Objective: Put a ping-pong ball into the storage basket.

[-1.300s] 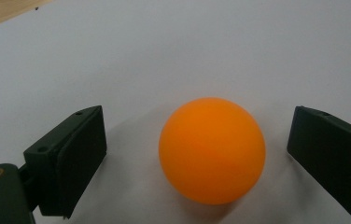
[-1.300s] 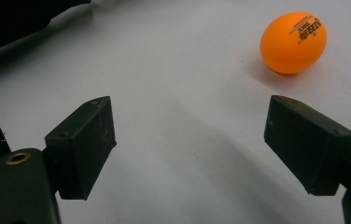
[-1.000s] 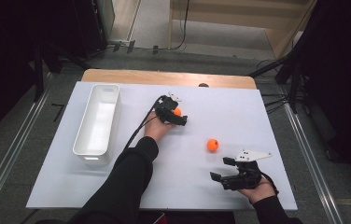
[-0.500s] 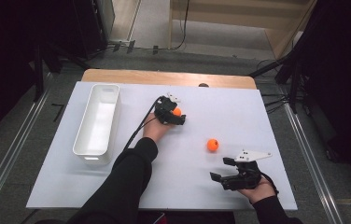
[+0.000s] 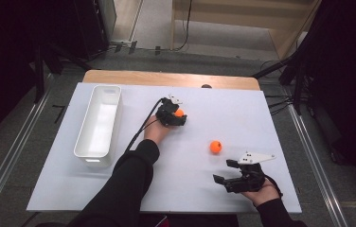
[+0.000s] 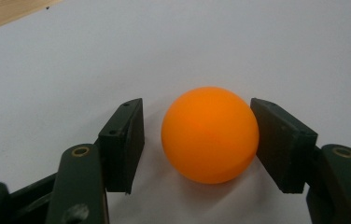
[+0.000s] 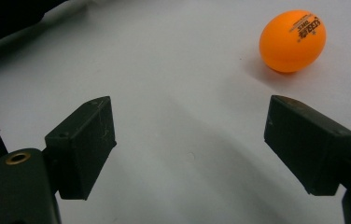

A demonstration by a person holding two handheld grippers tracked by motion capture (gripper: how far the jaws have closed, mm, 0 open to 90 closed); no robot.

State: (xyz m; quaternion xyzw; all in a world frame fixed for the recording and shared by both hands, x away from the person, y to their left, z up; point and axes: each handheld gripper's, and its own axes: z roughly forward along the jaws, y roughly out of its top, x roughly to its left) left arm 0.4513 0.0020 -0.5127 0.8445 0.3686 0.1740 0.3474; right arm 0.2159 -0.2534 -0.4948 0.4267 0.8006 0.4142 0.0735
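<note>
An orange ball [image 5: 179, 113] [image 6: 210, 134] lies on the white table between the jaws of my left gripper [image 5: 180, 115] [image 6: 197, 106]. The right-hand jaw touches the ball and a small gap separates the other jaw from it, so the gripper is open around the ball. A second orange ball [image 5: 216, 146] [image 7: 292, 39], with small black print on it, rests alone right of centre. My right gripper [image 5: 221, 171] [image 7: 190, 105] sits near the front right edge, open wide with nothing between its jaws, and that ball lies ahead of it to the right.
A long white tray [image 5: 99, 120] stands empty at the left of the table. A wooden strip [image 5: 166, 78] runs along the far edge. The left gripper's black cable [image 5: 143, 124] trails over the table beside the forearm.
</note>
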